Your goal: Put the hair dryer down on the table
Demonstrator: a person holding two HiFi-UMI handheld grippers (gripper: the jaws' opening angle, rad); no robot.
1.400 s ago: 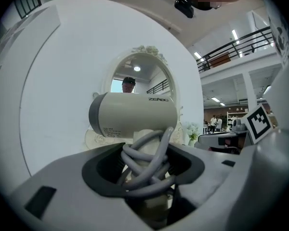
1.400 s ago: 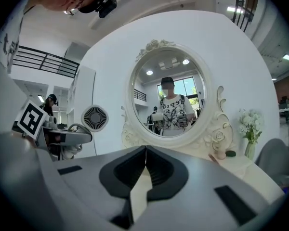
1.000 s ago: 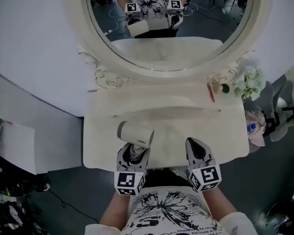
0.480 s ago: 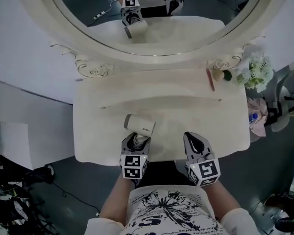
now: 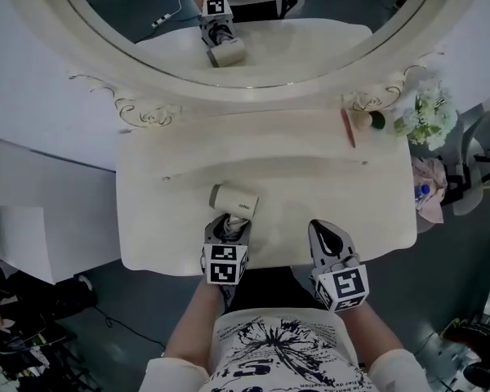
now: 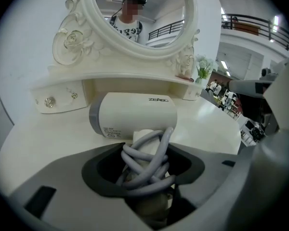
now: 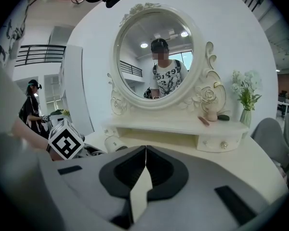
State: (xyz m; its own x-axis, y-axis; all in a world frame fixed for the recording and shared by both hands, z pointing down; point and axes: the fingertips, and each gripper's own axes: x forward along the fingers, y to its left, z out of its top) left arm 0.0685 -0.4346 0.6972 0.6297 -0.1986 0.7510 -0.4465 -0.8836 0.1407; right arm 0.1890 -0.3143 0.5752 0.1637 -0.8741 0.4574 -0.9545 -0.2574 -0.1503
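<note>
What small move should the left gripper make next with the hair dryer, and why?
Probably lower the left gripper slightly until the hair dryer rests on the table, before any release. Its jaws grip the handle, which is wrapped in the cord. The dryer's body lies level over the table's front part, and I cannot tell whether it touches the top yet.

Head cam steeply down before mirror (image 5: 351,23); my tong cams face it low, near; all share it.

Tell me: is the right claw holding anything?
No, the right claw has its jaws pressed together with nothing between them.
</note>
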